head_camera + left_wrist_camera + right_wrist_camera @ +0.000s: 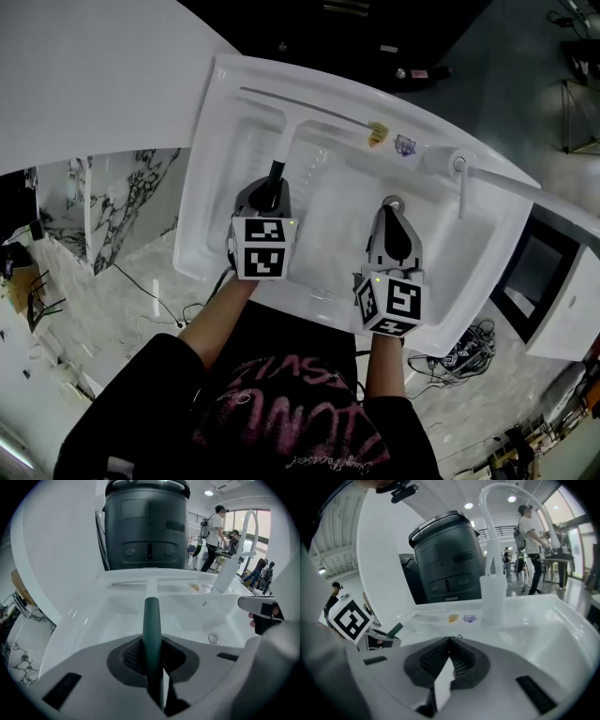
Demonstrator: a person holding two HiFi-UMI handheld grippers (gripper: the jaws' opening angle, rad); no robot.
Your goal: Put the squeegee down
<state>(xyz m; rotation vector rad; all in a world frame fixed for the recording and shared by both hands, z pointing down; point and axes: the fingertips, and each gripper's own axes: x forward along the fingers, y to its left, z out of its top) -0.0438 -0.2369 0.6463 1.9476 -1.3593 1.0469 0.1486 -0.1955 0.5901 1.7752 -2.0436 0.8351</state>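
The squeegee has a dark green handle (277, 172), a white neck and a long blade (300, 106) that lies along the back ledge of the white sink (214, 197). My left gripper (273, 189) is shut on the handle (152, 623), which runs straight out between its pads (132, 656) over the basin. My right gripper (392, 219) hovers over the basin near the drain (394, 202), shut, nothing between its pads (433, 657). The right gripper view shows the left gripper (382, 637) with the handle (396, 629) sticking out of it.
A white faucet (460, 176) stands at the sink's back right corner, with a yellow sticker (377, 134) and a purple sticker (405, 144) beside it. A large dark bin (145, 522) stands behind the sink. People (213, 536) stand far behind. Cables lie on the marble floor (141, 281).
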